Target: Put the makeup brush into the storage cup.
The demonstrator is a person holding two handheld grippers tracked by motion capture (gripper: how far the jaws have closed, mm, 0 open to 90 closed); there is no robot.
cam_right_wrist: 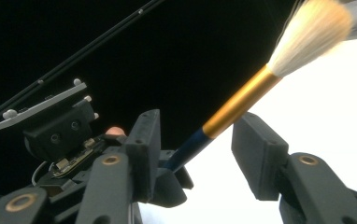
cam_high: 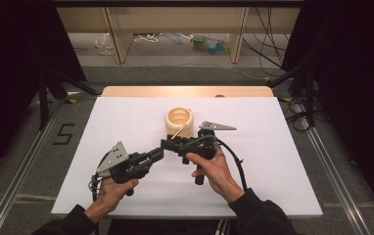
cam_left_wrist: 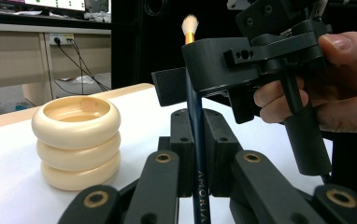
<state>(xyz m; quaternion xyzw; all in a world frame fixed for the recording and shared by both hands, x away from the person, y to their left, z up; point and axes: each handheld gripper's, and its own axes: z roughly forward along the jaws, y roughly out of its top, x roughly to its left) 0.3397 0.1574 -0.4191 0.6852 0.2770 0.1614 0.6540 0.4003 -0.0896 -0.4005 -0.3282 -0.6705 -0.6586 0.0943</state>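
Observation:
A brush [cam_high: 177,132] with a dark blue handle, gold ferrule and pale bristles rises at a slant above the white table top [cam_high: 121,117]. My left gripper [cam_high: 157,154] is shut on the lower handle [cam_left_wrist: 197,140], clamped between its jaws. My right gripper [cam_high: 168,143] comes in from the right, and its jaws straddle the brush [cam_right_wrist: 242,100] near the ferrule. In the right gripper view there is a gap on each side, so the pads [cam_right_wrist: 144,140] do not press on it. A cream holder [cam_high: 179,120] made of three stacked rings stands just behind the brush tip.
A person's hands hold both grippers over the near middle of the table. The cream holder [cam_left_wrist: 76,140] sits left of the brush in the left gripper view. Behind the table are a wooden shelf [cam_high: 121,29], loose cables [cam_high: 268,34] and dark stand legs [cam_high: 48,88].

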